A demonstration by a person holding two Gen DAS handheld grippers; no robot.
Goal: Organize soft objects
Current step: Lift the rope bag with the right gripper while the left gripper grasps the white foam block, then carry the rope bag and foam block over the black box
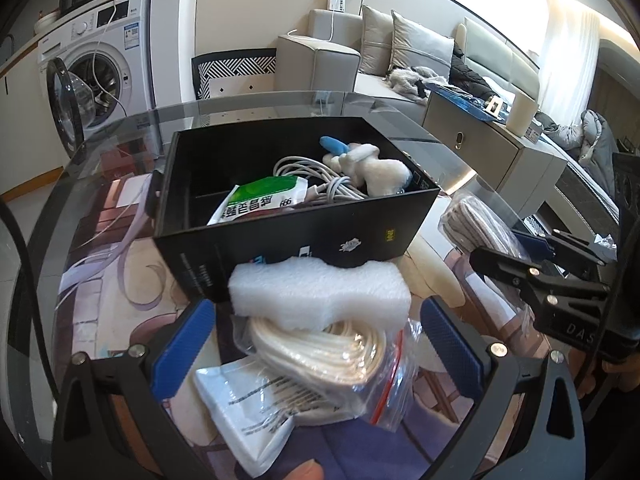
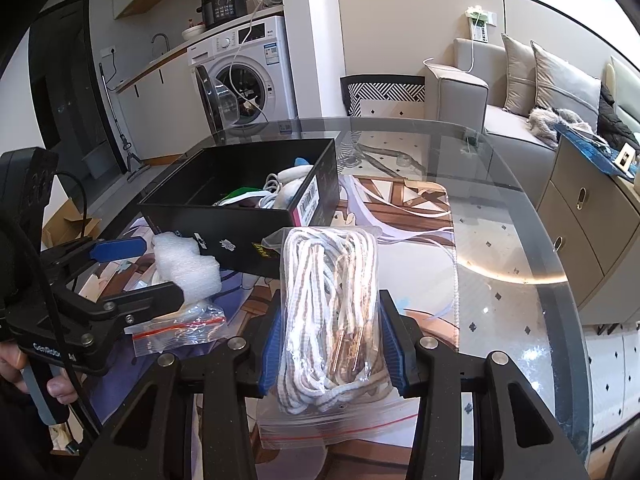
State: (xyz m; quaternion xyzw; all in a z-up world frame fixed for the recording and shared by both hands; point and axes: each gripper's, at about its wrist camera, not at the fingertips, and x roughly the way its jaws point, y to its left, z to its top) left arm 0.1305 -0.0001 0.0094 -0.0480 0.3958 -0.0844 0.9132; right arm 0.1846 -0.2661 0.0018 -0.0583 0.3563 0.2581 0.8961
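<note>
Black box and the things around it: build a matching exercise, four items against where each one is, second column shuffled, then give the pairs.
Items
1. plush toy
2. white foam block
3. bag of striped laces
4. green-and-white packet

Places
A. between the right gripper's pads
B. leaning in the black box, near its front wall
C. on the bagged cords just ahead of the open left gripper
D. in the black box's far right corner, beside the white cable

Pairs: 1-D, 2-C, 3-A, 4-B

Bagged striped cord (image 2: 332, 316) and white foam block (image 1: 320, 294) lie near open black box (image 1: 288, 208).
</note>
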